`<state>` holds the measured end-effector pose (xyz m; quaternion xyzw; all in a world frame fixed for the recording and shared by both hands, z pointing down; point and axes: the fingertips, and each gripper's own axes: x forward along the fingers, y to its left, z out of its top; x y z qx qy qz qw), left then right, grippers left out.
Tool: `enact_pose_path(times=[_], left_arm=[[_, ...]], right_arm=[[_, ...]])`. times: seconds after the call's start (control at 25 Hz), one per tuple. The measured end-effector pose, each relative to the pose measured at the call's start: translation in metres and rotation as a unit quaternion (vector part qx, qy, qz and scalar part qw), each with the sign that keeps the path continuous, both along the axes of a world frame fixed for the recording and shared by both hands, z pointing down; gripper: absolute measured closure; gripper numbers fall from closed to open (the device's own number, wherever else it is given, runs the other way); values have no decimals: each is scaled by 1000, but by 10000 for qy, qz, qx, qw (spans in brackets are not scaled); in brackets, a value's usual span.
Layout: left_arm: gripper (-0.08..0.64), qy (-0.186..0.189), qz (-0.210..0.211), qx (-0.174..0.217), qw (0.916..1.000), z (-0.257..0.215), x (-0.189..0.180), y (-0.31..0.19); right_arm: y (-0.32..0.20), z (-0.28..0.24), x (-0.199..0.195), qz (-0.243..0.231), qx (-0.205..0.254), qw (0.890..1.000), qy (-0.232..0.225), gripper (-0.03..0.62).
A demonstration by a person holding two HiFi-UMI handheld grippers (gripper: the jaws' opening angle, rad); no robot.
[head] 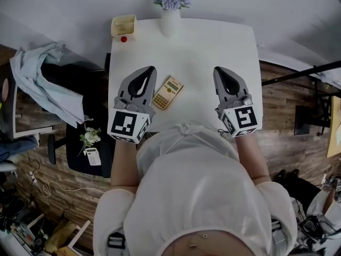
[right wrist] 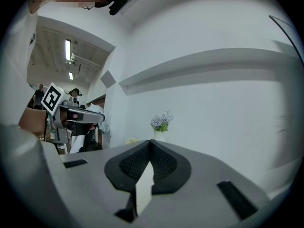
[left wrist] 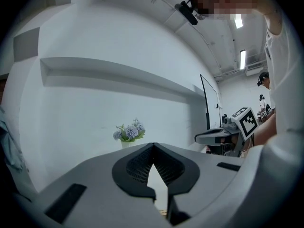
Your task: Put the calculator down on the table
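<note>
A tan calculator (head: 168, 92) lies flat and slanted on the white table (head: 202, 47), untouched. My left gripper (head: 151, 69) hovers just to the calculator's left, its jaws closed tip to tip with nothing between them. My right gripper (head: 217, 70) hangs over the table's right half, well clear of the calculator, also shut and empty. In the left gripper view the left gripper (left wrist: 153, 144) points level at the wall, and the right gripper's marker cube (left wrist: 248, 121) shows at the right. The right gripper (right wrist: 151, 141) likewise faces the wall in its own view.
A white vase of blue flowers (head: 170, 4) stands at the table's far edge, with a small yellow box (head: 123, 26) at the far left corner. Left of the table is a black chair (head: 80, 116) draped with pale cloth (head: 42, 79). A black rod (head: 298, 73) runs along the right.
</note>
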<state>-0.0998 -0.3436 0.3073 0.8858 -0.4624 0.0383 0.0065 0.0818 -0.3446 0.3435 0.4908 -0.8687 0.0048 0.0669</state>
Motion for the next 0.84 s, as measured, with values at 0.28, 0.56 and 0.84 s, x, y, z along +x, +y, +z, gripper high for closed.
enact_pose_path(times=[0.28, 0.56, 0.84], left_arm=[[541, -47, -55, -127, 9999, 10, 0, -1], [541, -66, 14, -168, 9998, 14, -1, -1], [541, -67, 11, -267, 9996, 21, -4, -11]], right_arm=[[2, 0, 0, 17, -8, 9999, -164, 589], [0, 3, -3, 85, -16, 9998, -175, 589], [-9, 9, -8, 108, -40, 9999, -99, 589]])
